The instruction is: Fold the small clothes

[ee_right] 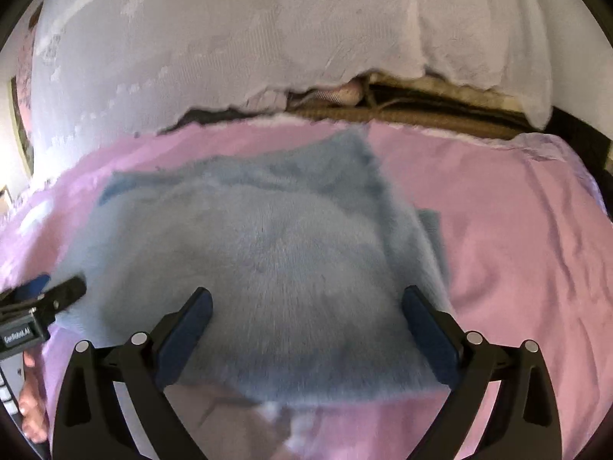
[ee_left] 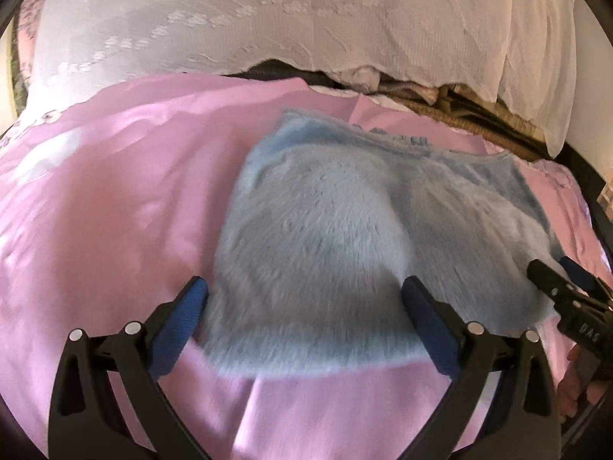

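I have a fluffy light-blue garment (ee_left: 345,230) lying on the pink sheet (ee_left: 115,211) of the bed, somewhat rumpled, with a darker blue layer showing along its far edge in both views. My left gripper (ee_left: 304,299) hangs over the near edge of the garment with its blue-padded fingers (ee_left: 184,318) spread wide and nothing between them; the fur lies under the gap and I cannot tell whether the pads touch it. My right gripper (ee_right: 306,303) sits the same way over the garment's near right portion, fingers (ee_right: 429,329) apart and holding nothing. Each gripper shows at the edge of the other's view: the right one at the garment's right side in the left wrist view, the left one at the garment's left side in the right wrist view, so they stand side by side over the same piece. A hand (ee_right: 32,402) is visible low at the left of the right wrist view, on the left gripper's handle. Beyond the sheet a white textured cover (ee_left: 306,19) drapes over a pile of other fabrics (ee_left: 440,96) at the far side of the bed
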A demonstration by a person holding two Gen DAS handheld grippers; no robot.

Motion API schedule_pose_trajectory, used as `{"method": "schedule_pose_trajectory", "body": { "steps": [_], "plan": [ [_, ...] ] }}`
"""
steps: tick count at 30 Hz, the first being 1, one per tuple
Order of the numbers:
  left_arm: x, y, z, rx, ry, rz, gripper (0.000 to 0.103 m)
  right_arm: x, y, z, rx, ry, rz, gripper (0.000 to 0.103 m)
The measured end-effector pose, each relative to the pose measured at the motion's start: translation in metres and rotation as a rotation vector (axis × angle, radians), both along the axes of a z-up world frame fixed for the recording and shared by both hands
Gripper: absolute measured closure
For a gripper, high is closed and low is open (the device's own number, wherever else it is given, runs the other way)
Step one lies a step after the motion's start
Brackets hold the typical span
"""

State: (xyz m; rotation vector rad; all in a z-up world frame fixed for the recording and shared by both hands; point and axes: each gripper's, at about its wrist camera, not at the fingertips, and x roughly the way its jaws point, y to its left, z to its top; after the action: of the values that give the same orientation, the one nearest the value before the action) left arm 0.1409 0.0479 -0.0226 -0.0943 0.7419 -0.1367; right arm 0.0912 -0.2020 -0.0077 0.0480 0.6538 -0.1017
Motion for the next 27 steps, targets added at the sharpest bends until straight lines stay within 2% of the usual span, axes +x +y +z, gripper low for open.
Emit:
{"method": "schedule_pose_trajectory", "body": {
  "steps": [4,5,7,9,10,11,13,19,21,24,25,27],
  "plan": [
    [-0.017,0.004,0.007,0.002,-0.036,0.030,0.005,-0.024,0.008,0.007,0.010,-0.049,-0.001,0.004],
    [-0.019,0.004,0.008,0.007,-0.038,0.034,0.005,-0.025,0.010,0.005,0.008,-0.035,0.007,0.004],
    [-0.020,0.002,0.005,0.021,-0.017,0.031,0.005,-0.019,0.017,-0.006,-0.009,0.052,0.025,0.003],
    [-0.010,-0.002,-0.007,0.055,0.058,0.019,0.004,-0.005,0.026,-0.024,-0.052,0.197,0.032,0.003],
    [0.001,-0.005,-0.020,0.065,0.148,-0.004,0.004,-0.001,0.030,-0.029,-0.083,0.237,0.026,0.003],
    [0.008,-0.005,-0.027,0.052,0.200,-0.016,0.004,0.001,0.034,-0.031,-0.119,0.250,0.019,0.003],
    [0.006,-0.001,-0.023,0.029,0.182,-0.015,0.004,-0.001,0.038,-0.030,-0.147,0.243,0.015,0.003],
    [-0.003,-0.001,-0.019,0.028,0.154,0.000,0.004,0.000,0.033,-0.030,-0.128,0.254,0.014,0.003],
    [-0.013,0.002,-0.014,0.018,0.118,0.017,0.004,-0.001,0.038,-0.030,-0.159,0.265,0.008,0.003],
    [-0.026,0.003,-0.006,0.025,0.058,0.034,0.004,-0.004,0.036,-0.029,-0.131,0.261,0.005,0.003],
    [-0.029,0.003,-0.004,0.028,0.042,0.035,0.004,-0.007,0.033,-0.027,-0.112,0.245,-0.002,0.004],
    [-0.037,0.002,0.005,0.033,-0.011,0.029,0.004,-0.022,0.024,-0.011,-0.048,0.124,-0.036,0.004]
  ]
}}
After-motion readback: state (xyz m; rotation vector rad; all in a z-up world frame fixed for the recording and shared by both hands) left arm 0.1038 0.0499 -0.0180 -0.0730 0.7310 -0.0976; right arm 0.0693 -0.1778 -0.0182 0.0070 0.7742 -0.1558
